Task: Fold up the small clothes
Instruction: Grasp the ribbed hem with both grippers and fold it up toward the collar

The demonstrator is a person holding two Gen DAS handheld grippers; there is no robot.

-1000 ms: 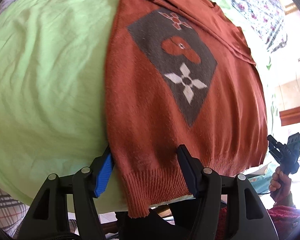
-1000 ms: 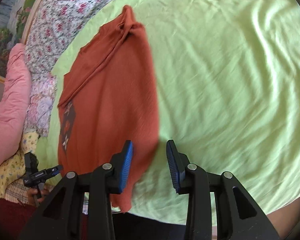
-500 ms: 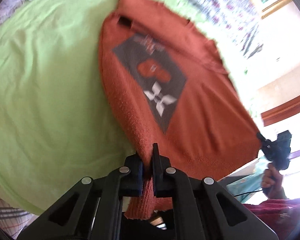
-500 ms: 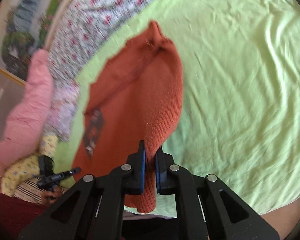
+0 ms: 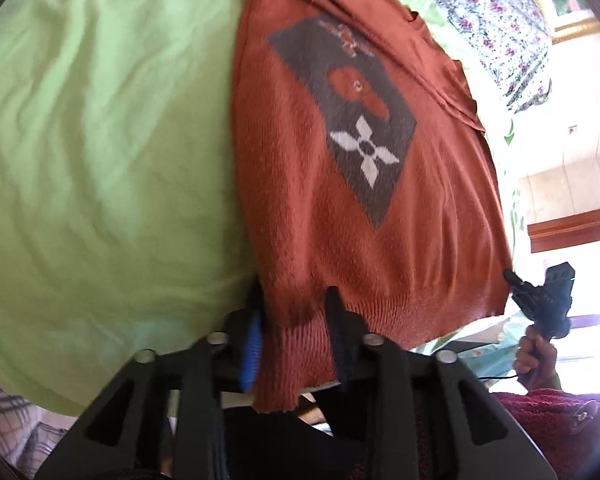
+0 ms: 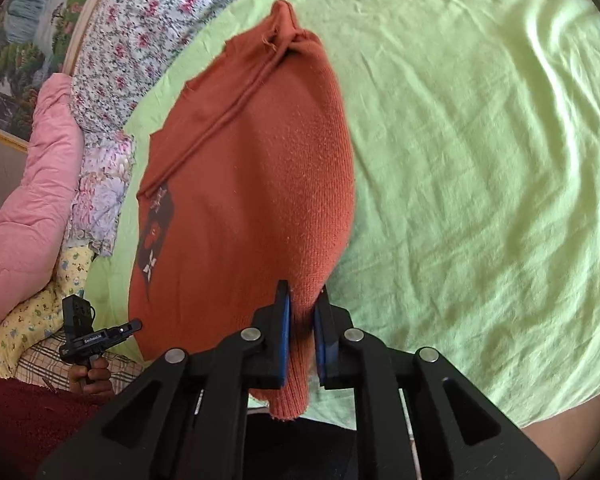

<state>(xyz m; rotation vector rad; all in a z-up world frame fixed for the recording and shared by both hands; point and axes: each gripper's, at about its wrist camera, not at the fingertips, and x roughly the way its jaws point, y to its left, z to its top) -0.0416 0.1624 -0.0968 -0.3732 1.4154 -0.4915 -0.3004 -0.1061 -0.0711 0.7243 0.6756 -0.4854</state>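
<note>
**Both grippers had the sweater's bottom edge, fold not done yet**

The rust-orange knit sweater with a grey diamond patch lay flat on the light green bed sheet, neck end far away, ribbed bottom edge hanging a bit over the near side of the bed.

The left gripper had one bottom corner between its jaws. The jaws had just been opening a bit, and the knit sat loose in the gap, so it looked let go, not pinched. The right gripper had the other bottom corner; its jaws had opened a touch too, but the blue pads were pressed on the bunched knit.

Step in hand, prob.: grab both bottom corners & lift the edge up toward the neck. The next move called for a firm pinch on the left first, then both hands moving together so the fold came out even.

Nearby: a flowery bed cover and a pink puffy quilt by the far edge. Nothing lay on the sweater's way.
</note>
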